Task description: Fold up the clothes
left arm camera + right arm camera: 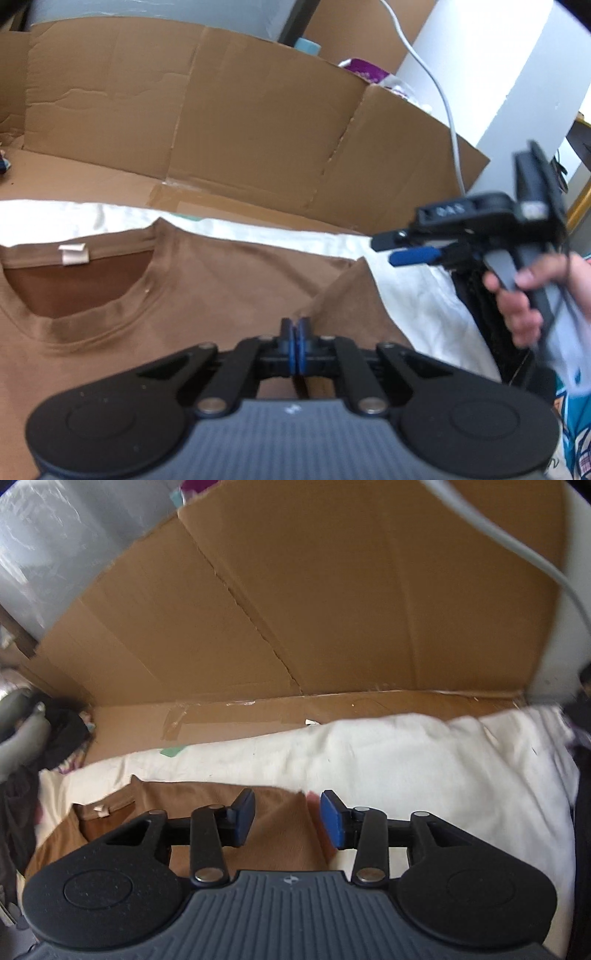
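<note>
A brown T-shirt (221,295) lies flat on a white sheet (417,295), its collar (92,328) and white tag (74,254) at the left. My left gripper (295,341) is shut, and a ridge of the shirt's right side rises just behind its pads, apparently pinched. To the right, a hand (524,314) holds my right gripper (386,252) in the air above the sheet. In the right wrist view that gripper (287,819) is open over the T-shirt's (273,834) edge, with nothing between its pads.
A cardboard wall (258,122) (332,609) stands behind the sheet (424,768). A white cable (443,99) hangs down at the right. Dark clothes (62,731) lie in a pile at the far left. At the lower right lies a teal printed garment (572,406).
</note>
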`<state>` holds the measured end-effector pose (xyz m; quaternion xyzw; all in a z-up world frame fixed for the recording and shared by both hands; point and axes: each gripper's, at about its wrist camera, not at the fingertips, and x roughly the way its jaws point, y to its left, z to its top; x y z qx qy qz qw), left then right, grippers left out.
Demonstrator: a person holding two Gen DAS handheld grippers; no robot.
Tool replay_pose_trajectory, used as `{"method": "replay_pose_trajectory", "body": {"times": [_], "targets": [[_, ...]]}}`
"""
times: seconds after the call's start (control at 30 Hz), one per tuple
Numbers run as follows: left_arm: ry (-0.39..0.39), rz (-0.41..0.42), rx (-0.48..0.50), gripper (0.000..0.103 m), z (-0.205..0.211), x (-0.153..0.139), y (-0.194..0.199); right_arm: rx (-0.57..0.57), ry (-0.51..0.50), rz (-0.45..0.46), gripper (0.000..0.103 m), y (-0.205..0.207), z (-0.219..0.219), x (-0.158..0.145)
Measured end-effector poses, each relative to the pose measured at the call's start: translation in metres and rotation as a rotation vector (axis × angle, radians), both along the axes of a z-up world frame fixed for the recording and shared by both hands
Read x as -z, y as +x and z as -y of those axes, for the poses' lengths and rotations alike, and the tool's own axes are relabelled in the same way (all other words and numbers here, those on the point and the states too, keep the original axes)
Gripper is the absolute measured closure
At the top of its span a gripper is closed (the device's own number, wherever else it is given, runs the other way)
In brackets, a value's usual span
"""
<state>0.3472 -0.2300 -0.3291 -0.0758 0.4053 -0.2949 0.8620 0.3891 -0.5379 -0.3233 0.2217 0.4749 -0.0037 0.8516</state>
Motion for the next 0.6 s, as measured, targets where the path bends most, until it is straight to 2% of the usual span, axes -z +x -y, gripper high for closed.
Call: {"method": "replay_pose_trajectory", "body": {"times": [0.4, 0.53, 0.6], "targets": [[-0.035, -0.042, -0.021, 0.100, -0.019, 0.009, 0.002, -0.136, -0.124, -0.180, 0.056, 0.041, -0.034, 0.017], [-0.036, -0.038, -0.032, 0.101, -0.022, 0.009, -0.003, -0.090, -0.274, -0.242, 0.056, 0.051, -0.036, 0.023], [-0.040, -0.050, -0.046, 0.101, -0.026, 0.010, -0.005, -0.051, -0.264, -0.252, 0.052, 0.054, -0.030, 0.024]]}}
